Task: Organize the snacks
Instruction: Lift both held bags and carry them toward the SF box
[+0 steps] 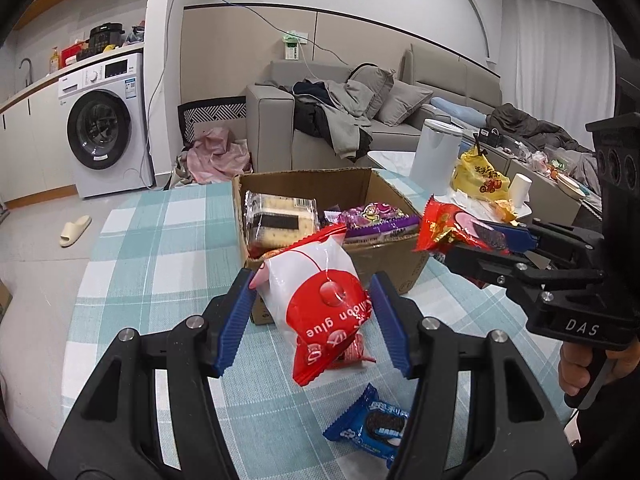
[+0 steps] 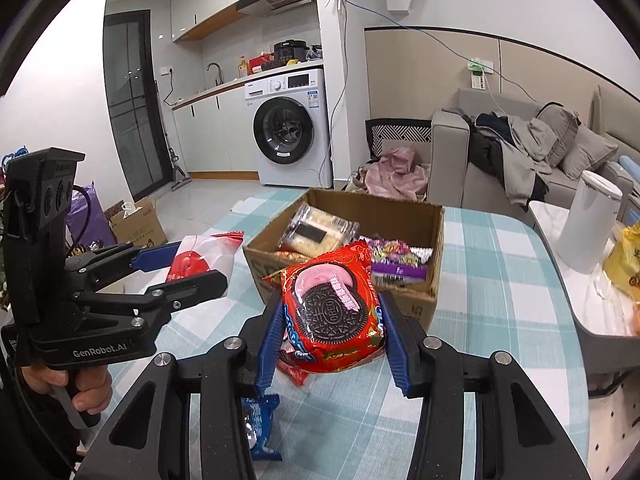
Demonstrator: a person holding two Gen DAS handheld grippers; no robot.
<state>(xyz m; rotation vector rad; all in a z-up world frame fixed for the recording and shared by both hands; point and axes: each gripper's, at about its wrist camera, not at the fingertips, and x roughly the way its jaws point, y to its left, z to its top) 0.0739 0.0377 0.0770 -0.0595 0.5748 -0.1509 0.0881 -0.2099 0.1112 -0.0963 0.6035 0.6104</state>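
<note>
Now red-and-white snack bag [image 1: 320,304] clamped in left hand-held gripper [image 1: 314,314]; red Oreo pack [image 2: 334,312] clamped in right hand-held gripper [image 2: 332,340]

White walls, a washing machine [image 2: 290,128] under the counter, grey sofa [image 1: 360,120] beyond.

At frame centre we see the cardboard box [image 1: 400,268] open-topped, half filled by snacks; checked tablecloth [image 1: 160,240] left lies bare; a blue packet [image 1: 370,426] lies lower centre; the white canister [image 1: 434,152] crowds the upper right.
</note>
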